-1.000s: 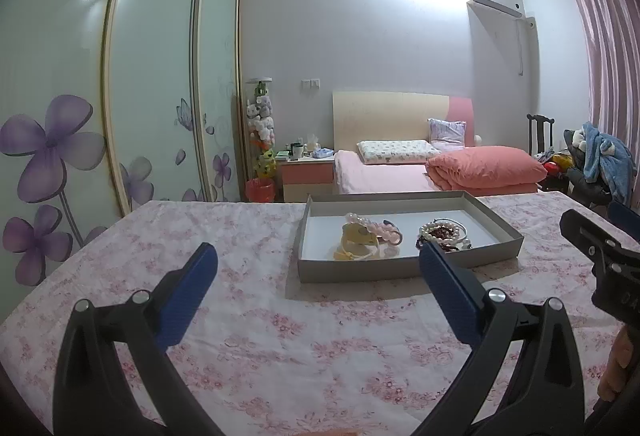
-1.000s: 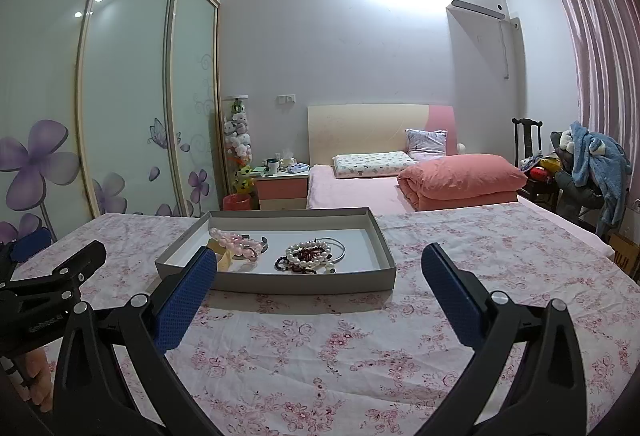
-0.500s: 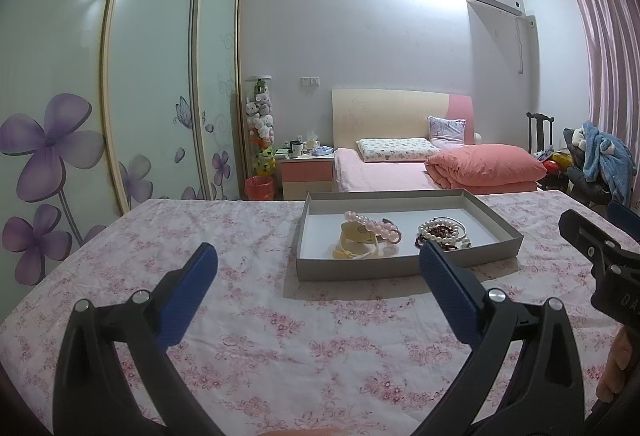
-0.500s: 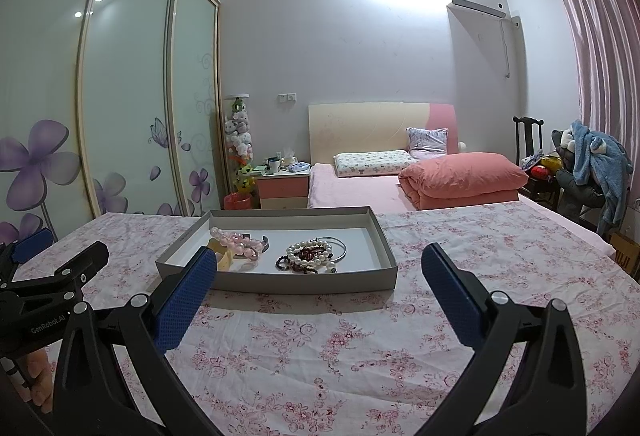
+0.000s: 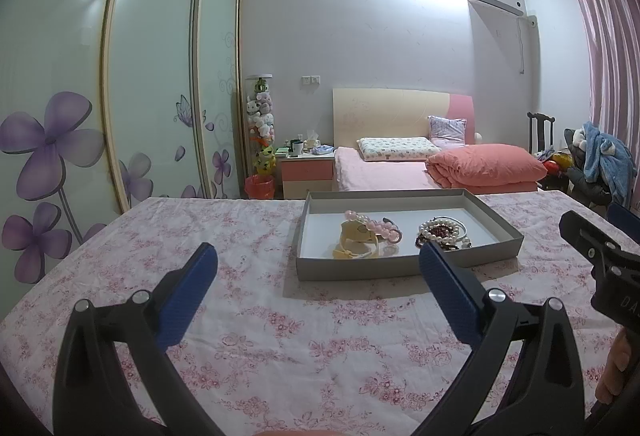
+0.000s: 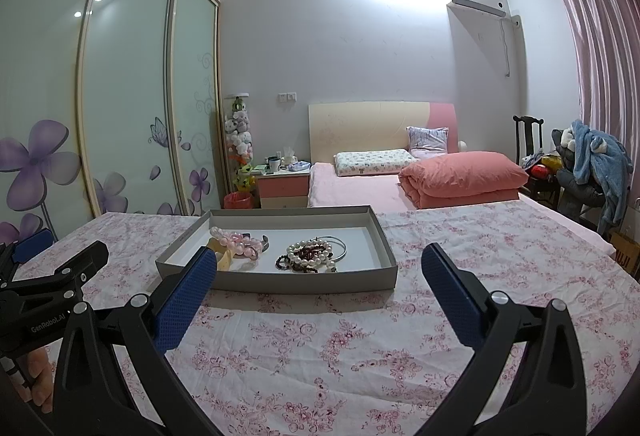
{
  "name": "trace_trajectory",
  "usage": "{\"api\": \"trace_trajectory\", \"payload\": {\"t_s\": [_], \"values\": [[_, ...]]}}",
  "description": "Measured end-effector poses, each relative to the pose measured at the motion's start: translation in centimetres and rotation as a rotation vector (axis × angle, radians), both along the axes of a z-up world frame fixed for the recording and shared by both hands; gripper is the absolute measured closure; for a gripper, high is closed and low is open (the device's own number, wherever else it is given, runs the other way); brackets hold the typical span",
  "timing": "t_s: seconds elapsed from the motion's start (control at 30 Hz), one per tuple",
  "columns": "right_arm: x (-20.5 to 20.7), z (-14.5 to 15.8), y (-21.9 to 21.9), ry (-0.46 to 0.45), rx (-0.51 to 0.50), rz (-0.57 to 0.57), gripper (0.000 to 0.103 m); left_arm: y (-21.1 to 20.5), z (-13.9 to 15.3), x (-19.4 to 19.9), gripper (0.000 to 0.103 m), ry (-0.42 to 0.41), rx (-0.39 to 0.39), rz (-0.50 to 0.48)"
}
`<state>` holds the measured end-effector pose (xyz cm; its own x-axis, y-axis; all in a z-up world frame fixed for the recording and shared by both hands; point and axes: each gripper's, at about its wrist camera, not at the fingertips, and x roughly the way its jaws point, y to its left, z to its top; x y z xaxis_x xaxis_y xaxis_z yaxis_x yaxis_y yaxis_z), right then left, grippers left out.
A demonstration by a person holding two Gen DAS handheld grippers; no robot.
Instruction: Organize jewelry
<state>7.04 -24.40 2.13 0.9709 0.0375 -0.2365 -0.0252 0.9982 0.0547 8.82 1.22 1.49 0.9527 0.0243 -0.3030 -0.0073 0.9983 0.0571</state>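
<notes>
A shallow grey tray [image 5: 404, 267] [image 6: 304, 282] stands on the pink floral tablecloth [image 5: 280, 336]. In it lie a pink bead bracelet [image 5: 370, 225] [image 6: 236, 241], a yellow hair piece [image 5: 356, 242], and a pile of pearl and dark bead bracelets with a silver bangle [image 5: 442, 232] [image 6: 312, 256]. My left gripper [image 5: 318, 268] is open and empty, short of the tray's near wall. My right gripper [image 6: 320, 272] is open and empty, also short of the tray.
The table [image 6: 360, 356] runs wide on both sides of the tray. A bed with a pink quilt [image 6: 460, 176] and a nightstand [image 6: 282, 184] stand behind it. Sliding wardrobe doors [image 5: 120, 96] are at the left, a chair with clothes [image 6: 588, 172] at the right.
Both grippers have crept slightly; the tray sits a touch lower and nearer in both views. Both stay open and empty.
</notes>
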Motion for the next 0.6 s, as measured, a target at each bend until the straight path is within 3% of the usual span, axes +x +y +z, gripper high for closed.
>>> {"api": "trace_trajectory", "payload": {"t_s": [0.6], "values": [[0.09,0.12,-0.12,0.001,0.001,-0.001,0.002,-0.34,0.01,-0.08,0.004,0.003,-0.001,-0.002]]}}
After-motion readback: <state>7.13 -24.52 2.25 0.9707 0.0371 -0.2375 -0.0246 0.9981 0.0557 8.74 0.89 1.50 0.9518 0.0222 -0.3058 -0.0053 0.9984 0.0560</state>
